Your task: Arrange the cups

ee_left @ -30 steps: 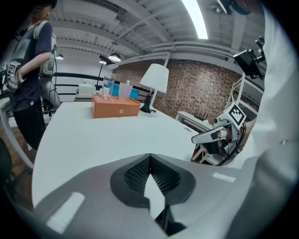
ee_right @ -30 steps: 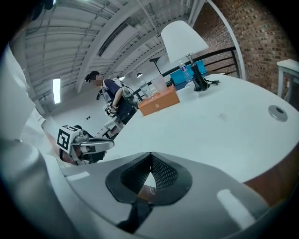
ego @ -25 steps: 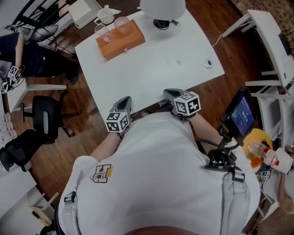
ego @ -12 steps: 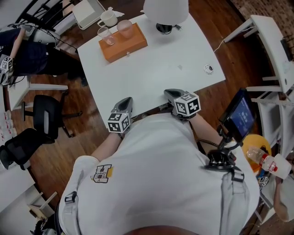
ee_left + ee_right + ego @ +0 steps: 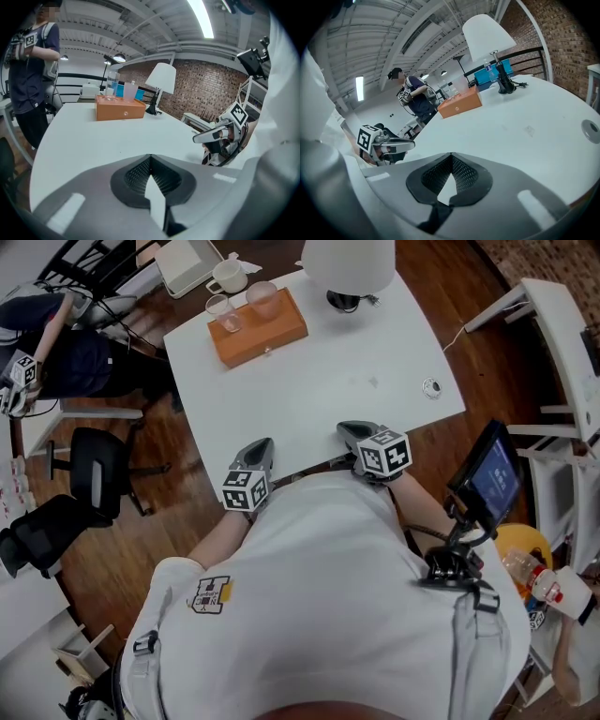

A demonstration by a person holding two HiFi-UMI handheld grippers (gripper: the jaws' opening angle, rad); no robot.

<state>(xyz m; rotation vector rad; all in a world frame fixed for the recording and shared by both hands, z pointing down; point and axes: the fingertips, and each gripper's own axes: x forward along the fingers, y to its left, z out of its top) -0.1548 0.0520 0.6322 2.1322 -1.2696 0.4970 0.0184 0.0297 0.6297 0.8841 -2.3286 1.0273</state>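
Observation:
An orange box (image 5: 258, 326) stands at the far side of the white table (image 5: 319, 381). On top of it are a clear glass (image 5: 221, 312) and a pinkish cup (image 5: 263, 300). A white mug (image 5: 228, 277) sits beyond the box, beside a white tray (image 5: 187, 263). My left gripper (image 5: 262, 443) and right gripper (image 5: 346, 428) rest at the table's near edge, both shut and empty, far from the cups. In the left gripper view the jaws (image 5: 150, 157) meet, with the box (image 5: 120, 109) and cups (image 5: 122, 89) far ahead. The right gripper (image 5: 451, 157) is also shut, the box (image 5: 460, 105) distant.
A white lamp (image 5: 347, 263) stands at the table's far edge, right of the box. A small round disc (image 5: 431, 387) lies near the right edge. Office chairs (image 5: 94, 474) and a person (image 5: 47, 343) are at the left, white desks (image 5: 562, 324) and a screen (image 5: 489, 479) at the right.
Both grippers have stayed at the table's near edge, still shut. The head view has shifted slightly, so the table and the box sit a little lower and further right in the picture.

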